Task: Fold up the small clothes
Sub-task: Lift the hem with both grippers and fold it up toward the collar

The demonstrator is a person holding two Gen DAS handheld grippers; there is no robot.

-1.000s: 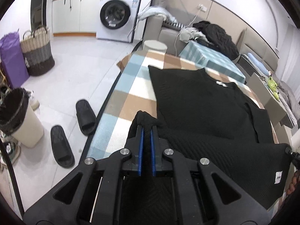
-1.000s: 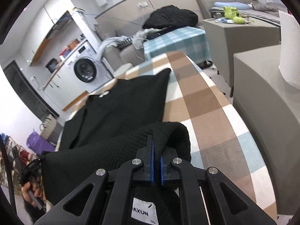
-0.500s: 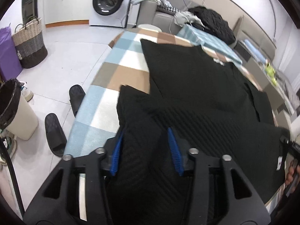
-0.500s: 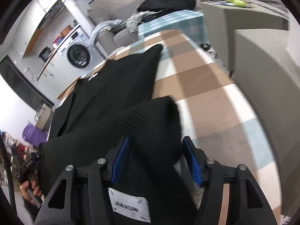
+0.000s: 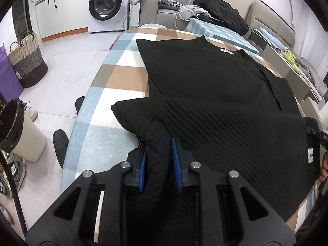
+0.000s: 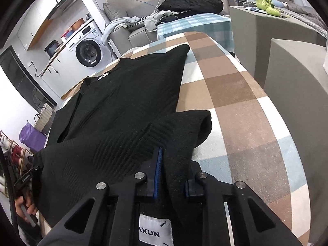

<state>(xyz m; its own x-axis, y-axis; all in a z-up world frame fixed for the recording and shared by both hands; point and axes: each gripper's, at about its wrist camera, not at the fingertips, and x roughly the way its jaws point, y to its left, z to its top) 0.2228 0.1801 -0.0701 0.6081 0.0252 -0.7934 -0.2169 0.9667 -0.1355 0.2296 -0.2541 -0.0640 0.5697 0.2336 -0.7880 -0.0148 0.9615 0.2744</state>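
A black ribbed knit top (image 5: 215, 86) lies spread on the checked tablecloth (image 5: 114, 78), its lower part folded up over the body. It also shows in the right wrist view (image 6: 131, 94) on the same cloth (image 6: 242, 102). My left gripper (image 5: 158, 162) is open, its blue pads apart, with a corner of the black fabric lying loosely between them. My right gripper (image 6: 171, 174) is open too, with the other folded corner resting between its fingers. A white label (image 6: 154, 232) shows below it.
Left of the table are slippers (image 5: 60, 143), a bin (image 5: 18, 127) and a woven basket (image 5: 26, 63) on the floor. A washing machine (image 5: 106, 6) and a sofa with clothes (image 5: 217, 14) stand behind. Grey blocks (image 6: 291, 78) stand right of the table.
Both grippers were shut on the hem corners a second ago. They have opened and let go, and now sit a little narrower with the fabric lying folded on the top.
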